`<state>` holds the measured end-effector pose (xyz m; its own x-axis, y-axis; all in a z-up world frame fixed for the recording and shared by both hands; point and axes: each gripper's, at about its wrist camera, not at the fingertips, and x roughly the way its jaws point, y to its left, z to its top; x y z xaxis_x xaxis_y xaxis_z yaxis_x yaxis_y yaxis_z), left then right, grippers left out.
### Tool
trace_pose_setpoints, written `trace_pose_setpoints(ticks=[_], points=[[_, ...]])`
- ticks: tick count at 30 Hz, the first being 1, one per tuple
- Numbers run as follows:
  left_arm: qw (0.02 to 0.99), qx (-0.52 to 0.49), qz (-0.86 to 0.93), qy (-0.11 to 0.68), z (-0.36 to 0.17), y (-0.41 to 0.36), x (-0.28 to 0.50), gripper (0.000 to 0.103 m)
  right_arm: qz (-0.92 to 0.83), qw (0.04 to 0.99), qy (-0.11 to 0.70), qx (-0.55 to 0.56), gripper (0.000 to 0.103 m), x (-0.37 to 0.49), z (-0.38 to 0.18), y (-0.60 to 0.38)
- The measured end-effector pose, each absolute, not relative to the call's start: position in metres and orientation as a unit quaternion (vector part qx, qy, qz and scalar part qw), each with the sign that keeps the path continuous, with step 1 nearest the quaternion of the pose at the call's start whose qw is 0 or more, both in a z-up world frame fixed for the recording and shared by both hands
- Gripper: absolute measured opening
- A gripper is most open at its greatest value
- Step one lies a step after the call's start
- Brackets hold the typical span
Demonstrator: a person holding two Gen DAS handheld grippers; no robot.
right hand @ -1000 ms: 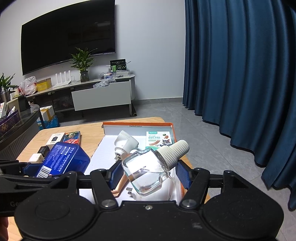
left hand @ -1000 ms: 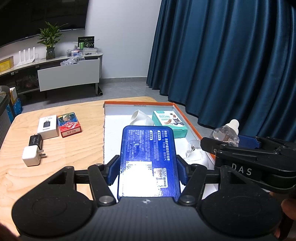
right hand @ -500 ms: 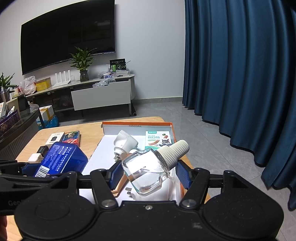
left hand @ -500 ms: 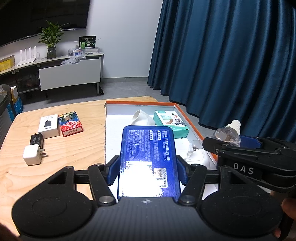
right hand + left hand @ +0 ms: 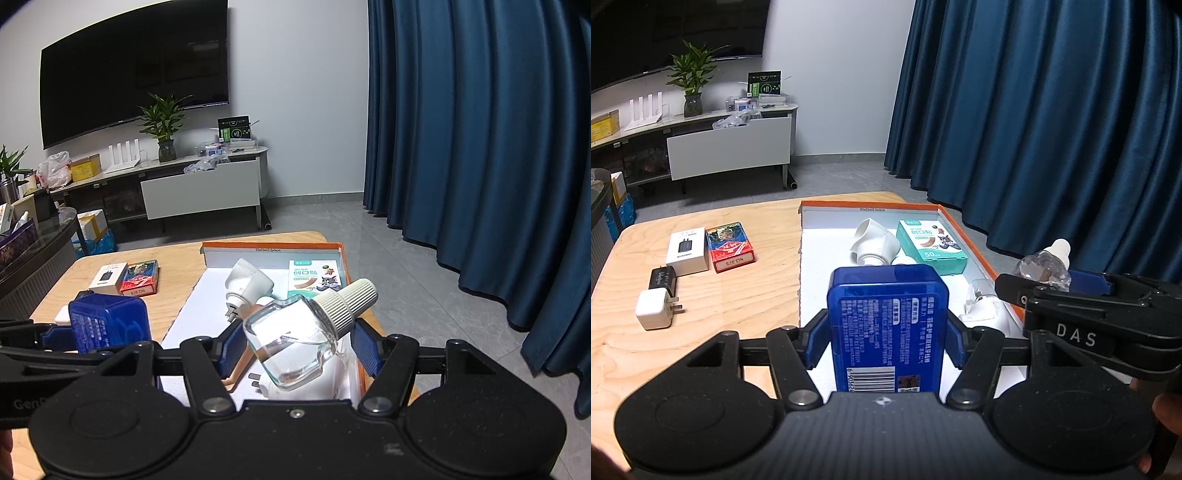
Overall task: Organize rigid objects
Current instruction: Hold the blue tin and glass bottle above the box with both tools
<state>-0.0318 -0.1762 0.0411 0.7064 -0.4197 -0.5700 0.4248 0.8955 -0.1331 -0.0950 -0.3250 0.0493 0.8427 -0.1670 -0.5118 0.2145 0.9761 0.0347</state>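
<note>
Wooden table [image 5: 738,295] before blue curtains [image 5: 1052,129]. Left gripper [image 5: 887,332]: clamped on blue tin [image 5: 887,325], raised over orange-rimmed tray [image 5: 964,230]. Right gripper [image 5: 295,343]: pinching clear bottle [image 5: 291,339], white cap tilted up-right. Ahead in tray: white plug adapter [image 5: 873,243], green plaster box [image 5: 931,245]. Left of left gripper: card pack [image 5: 729,245], white box [image 5: 687,250], chargers [image 5: 657,302].

A dark television [image 5: 135,79] hangs on the white wall above a long low cabinet [image 5: 199,190]. On the cabinet stand a potted plant [image 5: 162,125], a white router [image 5: 123,157] and a green-and-black box [image 5: 234,129], with what looks like clutter in clear bags beside them. Heavy blue curtains [image 5: 480,147] fall to the grey tiled floor [image 5: 369,251].
</note>
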Motion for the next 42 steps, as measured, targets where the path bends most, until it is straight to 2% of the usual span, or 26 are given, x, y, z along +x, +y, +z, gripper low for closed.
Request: trace_pose_setpoints(ticks=[42], points=[[0.923,0.000,-0.236,0.302,0.0465,-0.1723,-0.0284,0.063,-0.104,0.959,0.259,0.046,0.075,-0.0931,0.0506,-0.3279]])
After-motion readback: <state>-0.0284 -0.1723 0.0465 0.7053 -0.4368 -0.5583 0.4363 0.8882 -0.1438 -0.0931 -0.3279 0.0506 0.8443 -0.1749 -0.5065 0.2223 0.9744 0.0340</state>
